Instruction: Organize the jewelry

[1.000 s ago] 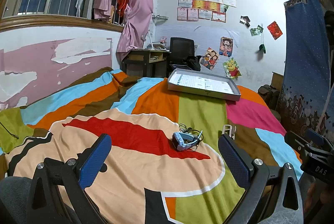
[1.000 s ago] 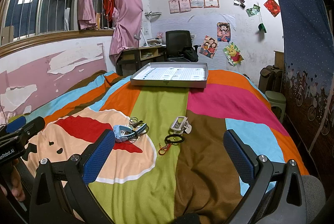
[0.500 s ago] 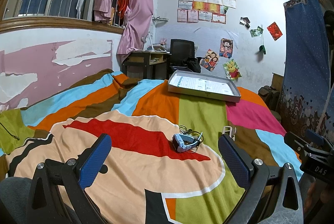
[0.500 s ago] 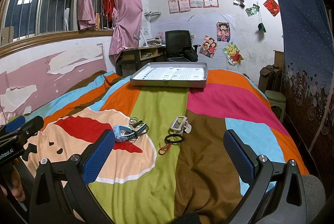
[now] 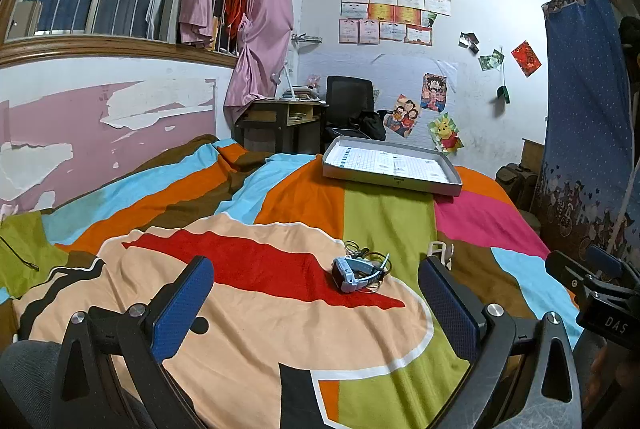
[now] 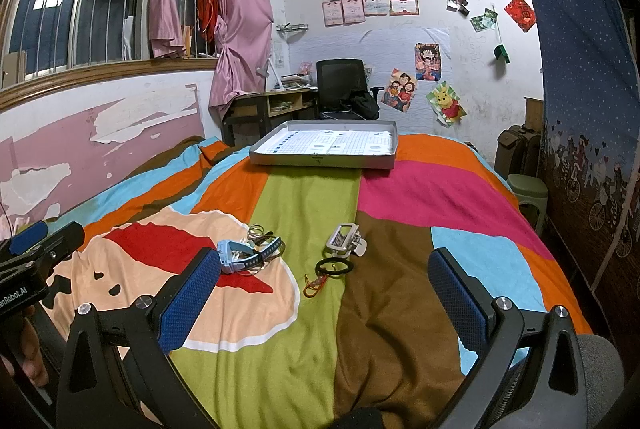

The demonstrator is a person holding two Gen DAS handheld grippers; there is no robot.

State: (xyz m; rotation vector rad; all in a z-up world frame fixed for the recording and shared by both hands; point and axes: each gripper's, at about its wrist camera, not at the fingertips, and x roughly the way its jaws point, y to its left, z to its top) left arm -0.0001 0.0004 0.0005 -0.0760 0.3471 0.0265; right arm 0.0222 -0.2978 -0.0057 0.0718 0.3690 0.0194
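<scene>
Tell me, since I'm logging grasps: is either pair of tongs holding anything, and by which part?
Nothing is held. The left tongs and right tongs both stand open and empty above the bedspread; the watch lies untouched.

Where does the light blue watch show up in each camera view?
Left wrist view: the light blue plastic watch lies right of centre, on the red patch.
Right wrist view: the watch lies left of centre, by the left pad.
Shared landmark: the shallow grey tray further up the bed.
</scene>
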